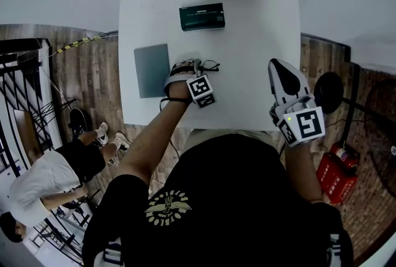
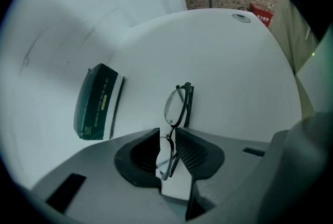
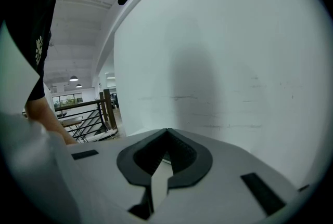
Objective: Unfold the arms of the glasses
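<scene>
Working at a white counter (image 1: 260, 30) filling the upper middle of the head view, with a grey pad (image 1: 152, 70) at its left edge and a dark green box (image 1: 202, 16) near its top edge. Right hand-held gripper (image 1: 281, 70) clenched on nothing, held over the counter's right side, well apart from everything else. Left hand-held gripper (image 1: 193, 65) pointed steeply down at centre, grasping the glasses (image 2: 178, 105) by the near lens rim, far lens poking out beyond the jaws, both arms folded flat against the frame. Judged as the opening step: frame secured on the counter, neither arm swung out yet. Next, probably calling for bringing the right one across toward centre, opening it, catching one folded arm near its tip, and easing that arm outward on its hinge while keeping the frame pinned steady and avoiding any twist on the thin metal.
</scene>
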